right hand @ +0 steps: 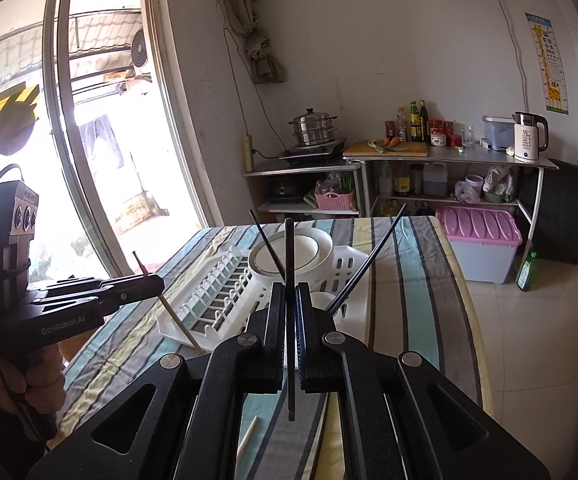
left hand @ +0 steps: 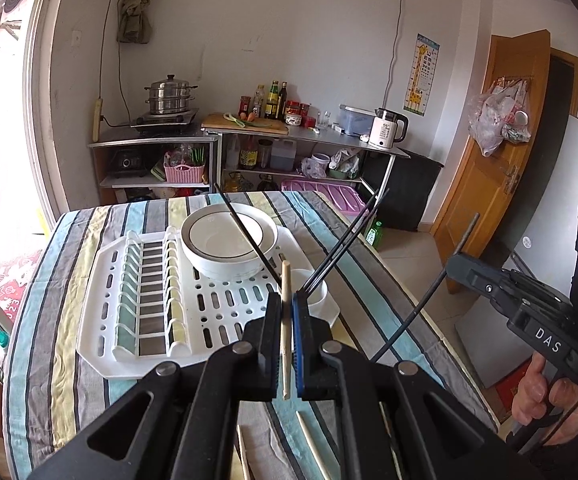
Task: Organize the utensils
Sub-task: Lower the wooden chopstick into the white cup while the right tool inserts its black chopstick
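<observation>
White rack (left hand: 101, 320), striped blue-grey-yellow tablecloth (left hand: 369, 280), beige chopstick (left hand: 285, 320), black chopstick (right hand: 289, 320), pink bin (right hand: 477, 226)

Daylight enters through the window (right hand: 101, 128), which is overexposed to white in both views. The interior is evenly lit with soft shadows. Fisheye distortion bends the edges; corners vignette black. Focus is sharp throughout.

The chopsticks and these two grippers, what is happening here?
A person is sorting chopsticks at a striped table. The left gripper is shut on a pale wooden chopstick, and the right gripper is shut on a black chopstick. Both are held above the white drying rack, near its utensil cup, where other black chopsticks already stand. More pale chopsticks lie on the table.
</observation>
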Tool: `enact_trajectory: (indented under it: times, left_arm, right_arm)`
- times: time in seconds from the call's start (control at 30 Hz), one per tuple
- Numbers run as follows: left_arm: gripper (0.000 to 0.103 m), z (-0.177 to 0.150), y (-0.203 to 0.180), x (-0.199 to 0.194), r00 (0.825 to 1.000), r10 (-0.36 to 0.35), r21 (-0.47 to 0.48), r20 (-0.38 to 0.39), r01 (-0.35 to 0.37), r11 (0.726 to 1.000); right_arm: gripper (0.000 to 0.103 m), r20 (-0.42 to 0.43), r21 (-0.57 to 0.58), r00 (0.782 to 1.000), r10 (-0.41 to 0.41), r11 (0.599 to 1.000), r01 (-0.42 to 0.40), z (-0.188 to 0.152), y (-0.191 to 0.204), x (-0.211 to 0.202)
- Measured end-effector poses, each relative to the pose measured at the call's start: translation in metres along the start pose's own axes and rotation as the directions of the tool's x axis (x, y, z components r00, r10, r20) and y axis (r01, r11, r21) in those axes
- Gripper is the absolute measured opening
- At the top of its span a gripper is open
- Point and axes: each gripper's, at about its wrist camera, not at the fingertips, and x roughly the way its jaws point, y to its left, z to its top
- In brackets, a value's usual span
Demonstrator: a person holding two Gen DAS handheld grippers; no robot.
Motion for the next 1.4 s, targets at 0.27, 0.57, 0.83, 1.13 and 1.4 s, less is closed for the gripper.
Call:
enact_trajectory:
  times: [0.27,0.57,0.83,1.13,1.4]
  left_arm:
    - [0.006,0.045,-0.007,0.013,0.999,-0.011,0.008,0.037,0.011,1.0]
    - [0.006,0.074,-0.007,0.034,0.998,-0.016,0.005,0.058,0.016,1.0]
    - [0.006,0.083,-0.008,0.066,0.999,-0.03,0.005,0.036,0.03,1.0]
    - [0.006,0.084,-0.01,0.101,0.998,-0.054,0.002,0.009,0.054,0.999]
    - [0.006,0.072,-0.006,0.132,0.998,-0.042,-0.017,-0.044,0.042,0.999]
  right_arm:
    - [0.004,0.063,0.002,0.998,-0.004,1.0,0.004,0.038,-0.005,0.004]
    - [0.004,0.088,0.013,0.996,-0.017,1.0,0.016,0.06,-0.013,0.024]
    - [0.004,0.068,0.024,0.997,-0.029,0.999,0.027,0.066,-0.026,0.052]
    - [0.004,0.022,0.045,0.999,-0.04,0.998,0.039,0.055,-0.041,0.077]
    - [0.004,-0.016,0.065,0.999,-0.041,0.997,0.042,0.045,-0.051,0.095]
